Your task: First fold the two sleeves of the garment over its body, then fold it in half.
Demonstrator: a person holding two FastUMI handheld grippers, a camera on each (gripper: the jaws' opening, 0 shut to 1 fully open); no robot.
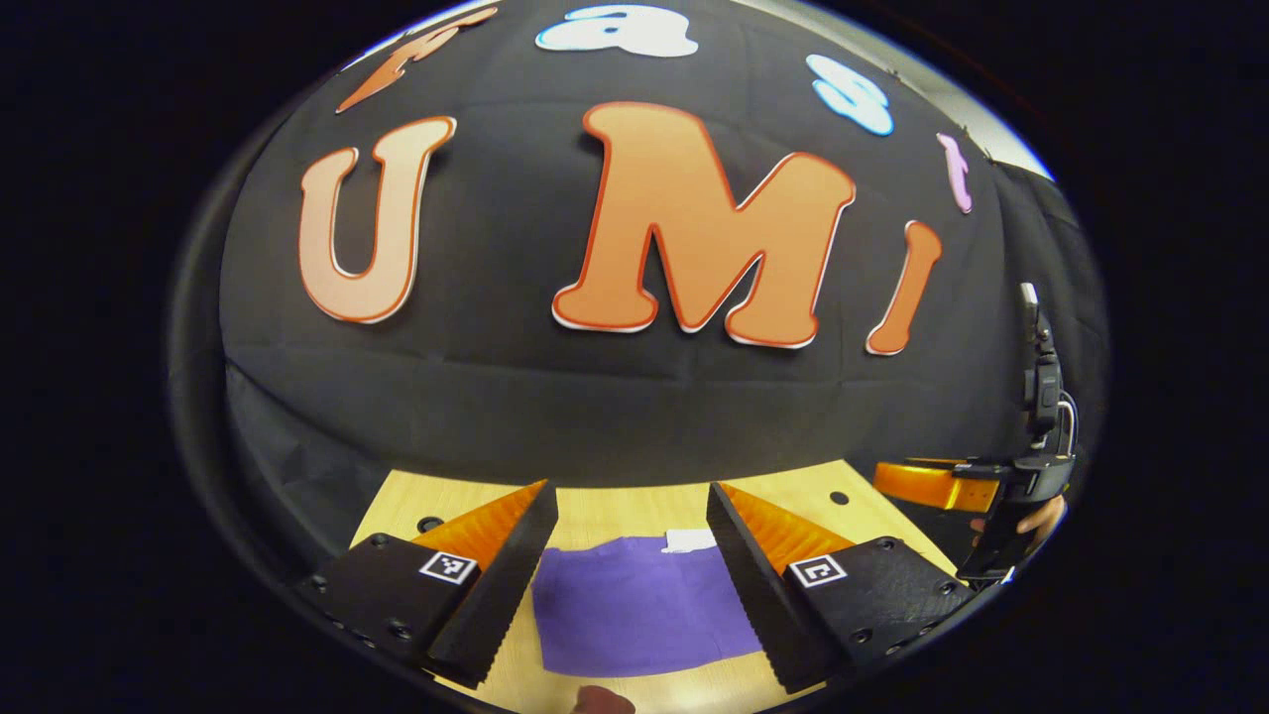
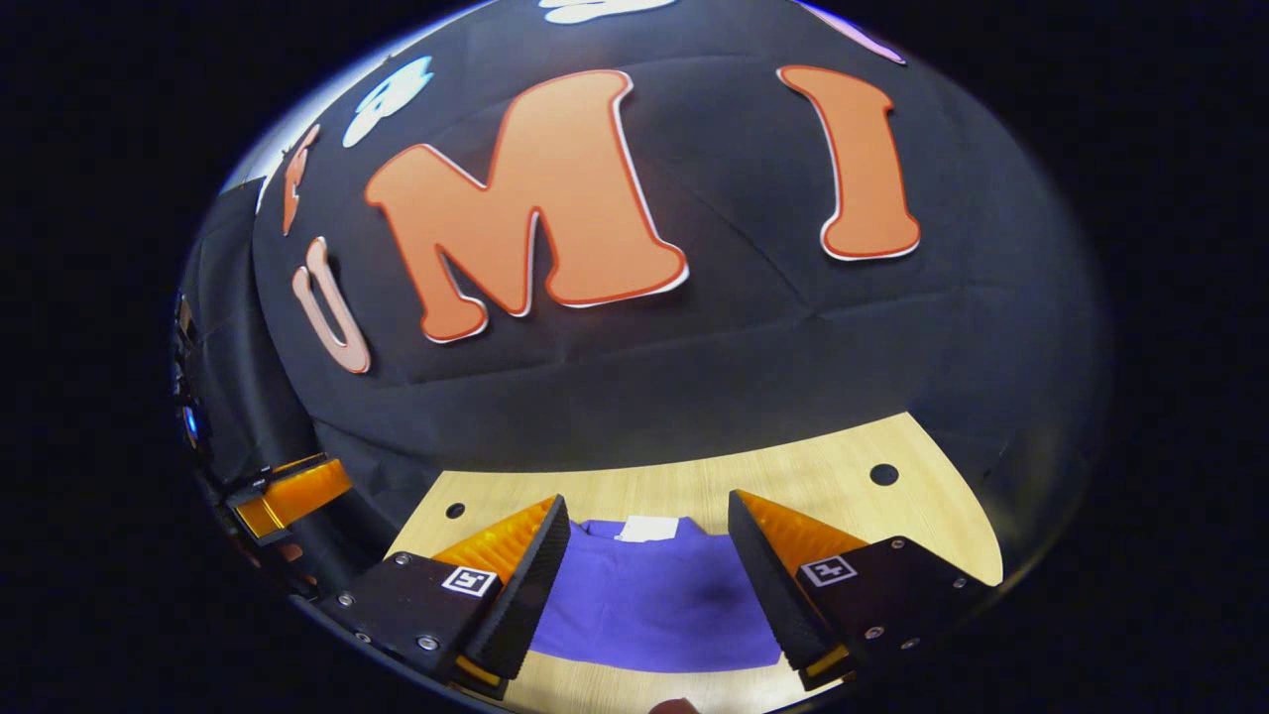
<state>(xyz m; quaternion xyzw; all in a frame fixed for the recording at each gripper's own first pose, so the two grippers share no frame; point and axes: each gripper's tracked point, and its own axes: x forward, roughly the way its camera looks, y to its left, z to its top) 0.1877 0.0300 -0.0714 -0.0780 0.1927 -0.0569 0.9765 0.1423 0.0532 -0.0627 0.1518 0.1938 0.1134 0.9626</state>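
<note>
Both tongs hang open above the wooden worktop point(image 1: 615, 516), nothing between their fingers. The purple garment point(image 1: 639, 610) lies flat at the bottom centre of the left gripper view, framed by the left tongs point(image 1: 632, 565), its white tag point(image 1: 688, 539) at the far edge; the right gripper view shows it likewise, low in the frame between the right tongs point(image 2: 649, 585). It looks like a compact rectangle, though I cannot tell whether the sleeves are tucked over. For a clean halving, I would bring each pair of tongs down on one near corner, pinch all layers, and lift together so the edges meet squarely.
</note>
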